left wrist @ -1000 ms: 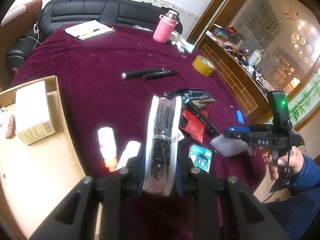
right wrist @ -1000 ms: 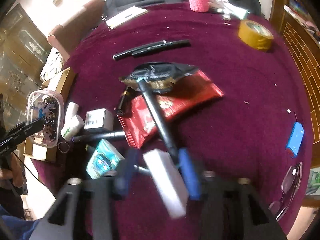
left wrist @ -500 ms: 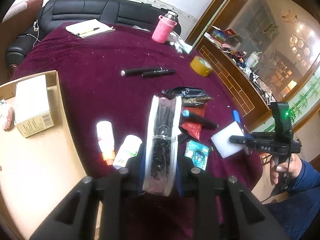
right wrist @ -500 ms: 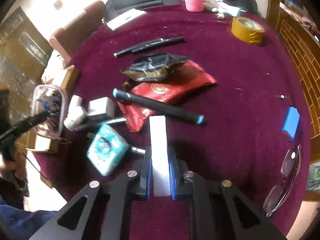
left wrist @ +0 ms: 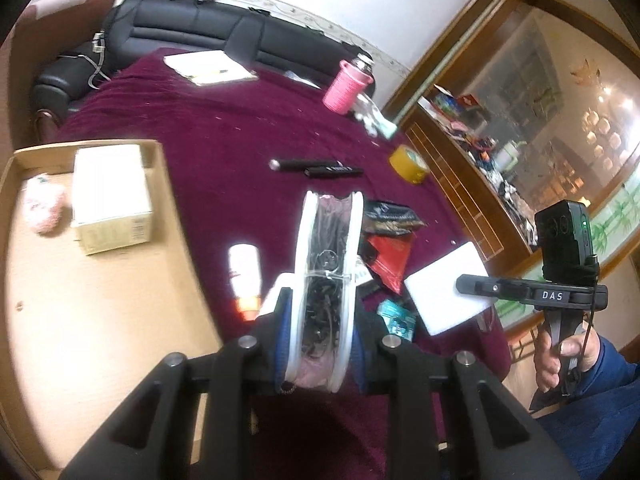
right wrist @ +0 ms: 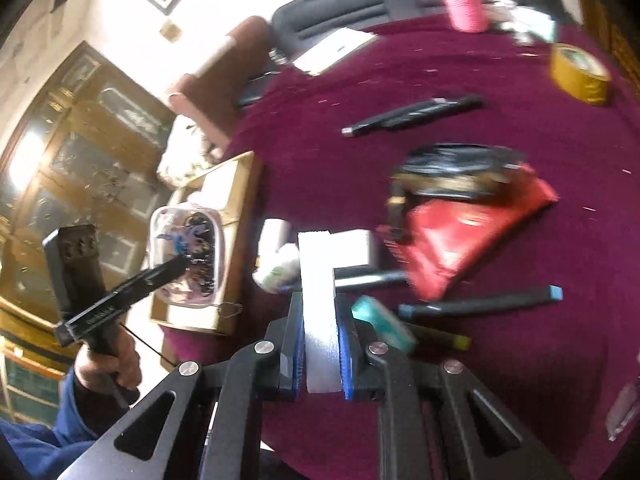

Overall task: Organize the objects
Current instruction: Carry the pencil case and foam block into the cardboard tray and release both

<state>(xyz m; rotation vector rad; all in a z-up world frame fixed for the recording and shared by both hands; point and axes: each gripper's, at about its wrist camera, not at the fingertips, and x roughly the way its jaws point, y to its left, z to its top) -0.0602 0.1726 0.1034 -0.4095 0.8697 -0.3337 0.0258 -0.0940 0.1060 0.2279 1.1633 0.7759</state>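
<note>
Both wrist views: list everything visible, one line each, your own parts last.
pouch: 1, clear, in left gripper
foam block: 1, white, in right gripper
tablecloth: 1, maroon, on table
cardboard tray: 1, tan, table's left edge
box: 1, white, in tray
markers: 2, black, mid-table
tape roll: 1, yellow, far right
bottle sleeve: 1, pink, far side
snack packets: 2, red and black, centre
notepad: 1, white, far edge
sofa: 1, black, behind table
left gripper: shut on pouch
right gripper: shut on foam block
</note>
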